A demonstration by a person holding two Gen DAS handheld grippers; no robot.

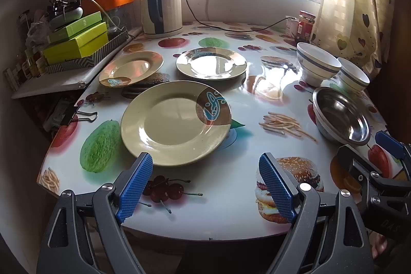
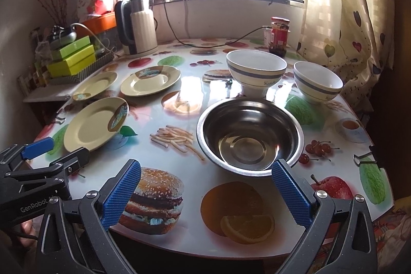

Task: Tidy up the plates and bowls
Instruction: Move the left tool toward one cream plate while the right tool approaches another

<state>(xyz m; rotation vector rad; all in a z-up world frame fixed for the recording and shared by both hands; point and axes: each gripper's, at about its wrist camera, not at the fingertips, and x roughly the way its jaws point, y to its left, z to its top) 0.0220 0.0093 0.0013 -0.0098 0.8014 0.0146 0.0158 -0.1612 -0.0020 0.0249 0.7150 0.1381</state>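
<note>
While both my grippers, left gripper (image 1: pixel 203 186) and right gripper (image 2: pixel 205 194), hang released over the surface (image 1: pixel 226 204), the nearest beige ceramic plate (image 1: pixel 174 122) could slide off if nudged edge-on.

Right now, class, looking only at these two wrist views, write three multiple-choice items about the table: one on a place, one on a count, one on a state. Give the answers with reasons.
1. Where does the steel bowl stand?
A. on a plate
B. straight ahead of the right hand-held gripper
C. beside the kettle

2. How many plates lie on the table?
A. two
B. three
C. five

3. How is the left hand-held gripper?
A. open, empty
B. shut on a plate
C. shut on a bowl

Answers:
1 B: the bowl sits just beyond the gripper's fingers.
2 B: near plate, left plate, far plate.
3 A: its fingers stand wide apart, holding nothing.
</note>
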